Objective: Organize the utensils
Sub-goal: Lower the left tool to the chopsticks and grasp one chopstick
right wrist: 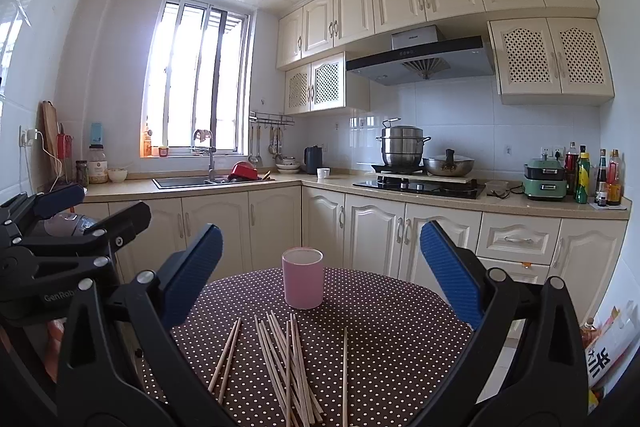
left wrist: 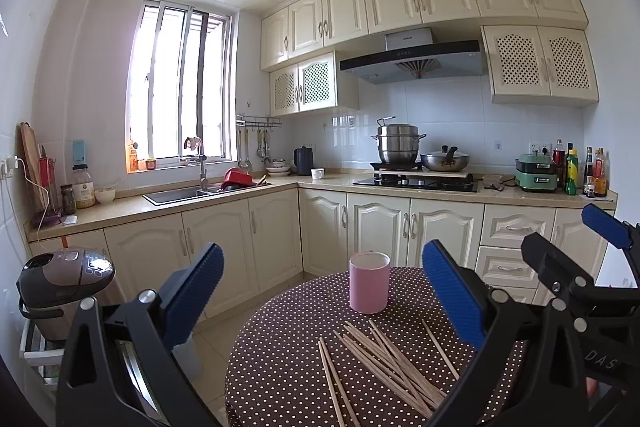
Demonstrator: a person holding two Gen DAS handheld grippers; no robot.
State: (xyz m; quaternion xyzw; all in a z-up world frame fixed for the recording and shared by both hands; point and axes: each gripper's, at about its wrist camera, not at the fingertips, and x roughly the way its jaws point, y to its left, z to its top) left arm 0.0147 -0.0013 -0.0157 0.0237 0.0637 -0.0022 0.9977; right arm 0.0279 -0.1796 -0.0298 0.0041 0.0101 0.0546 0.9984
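Note:
Several wooden chopsticks [left wrist: 384, 359] lie scattered on a round table with a brown polka-dot cloth [left wrist: 288, 359]; they also show in the right wrist view [right wrist: 286, 363]. A pink cup [left wrist: 369, 281] stands upright behind them, also in the right wrist view [right wrist: 303, 277]. My left gripper [left wrist: 322, 299] is open and empty, held above the table's near side. My right gripper [right wrist: 320, 279] is open and empty, also above the near side. The right gripper shows at the right of the left view [left wrist: 572, 239]; the left gripper shows at the left of the right view [right wrist: 80, 211].
A rice cooker [left wrist: 64, 283] stands on a rack left of the table. Cream kitchen cabinets [left wrist: 360, 223] run behind the table, with a sink [left wrist: 180, 193], a stove with pots [left wrist: 416, 163] and bottles [left wrist: 580, 171] on the counter.

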